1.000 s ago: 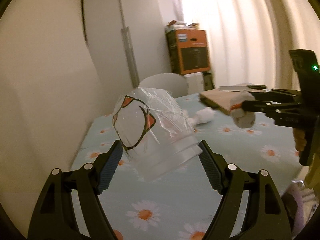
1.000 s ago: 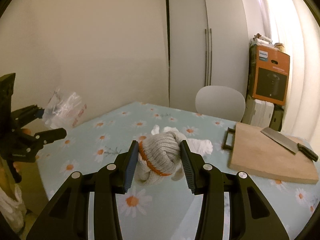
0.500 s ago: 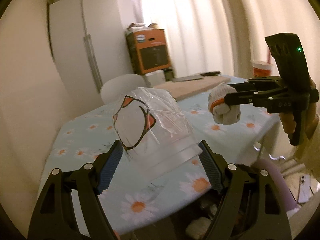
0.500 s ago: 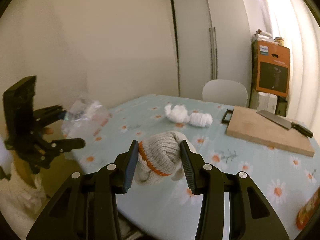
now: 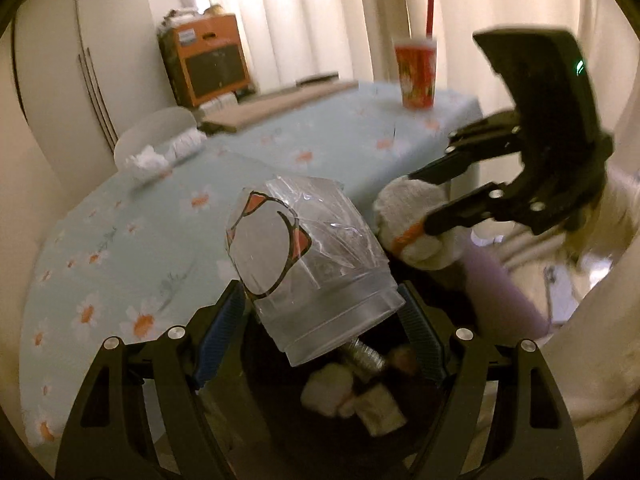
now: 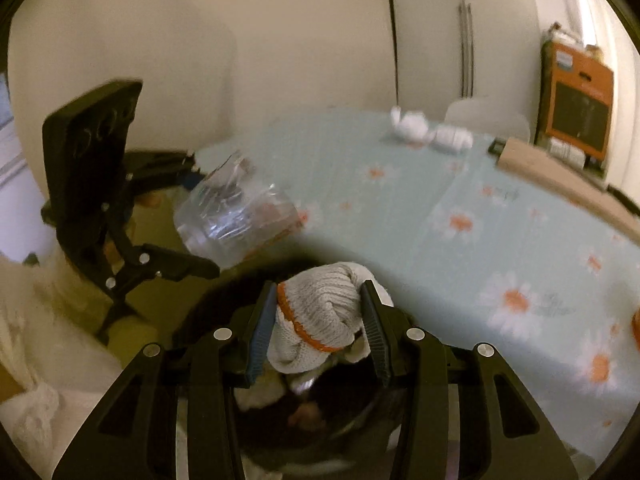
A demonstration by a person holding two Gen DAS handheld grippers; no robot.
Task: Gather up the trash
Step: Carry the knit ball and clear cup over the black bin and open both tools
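Observation:
My left gripper (image 5: 320, 320) is shut on a crumpled clear plastic cup (image 5: 308, 264) with an orange and black label, held over a dark trash bin (image 5: 400, 392) that holds several scraps. My right gripper (image 6: 318, 320) is shut on a balled grey knit glove (image 6: 320, 312) with an orange cuff, also over the bin (image 6: 304, 412). In the left wrist view the right gripper (image 5: 424, 204) holds the glove (image 5: 412, 224) just right of the cup. In the right wrist view the left gripper (image 6: 188, 212) holds the cup (image 6: 236, 216) at the left.
The table with a daisy cloth (image 5: 160, 208) stands beside the bin. On it lie white crumpled tissues (image 6: 428, 130), a wooden cutting board (image 6: 560, 172) and a red paper cup with a straw (image 5: 416, 72). A white chair (image 6: 488, 120) and an orange box (image 6: 576, 120) stand behind.
Both grippers have swung off the table edge and tilted down. The cup and the glove now hang over the trash bin, closer together. Both grips are unchanged.

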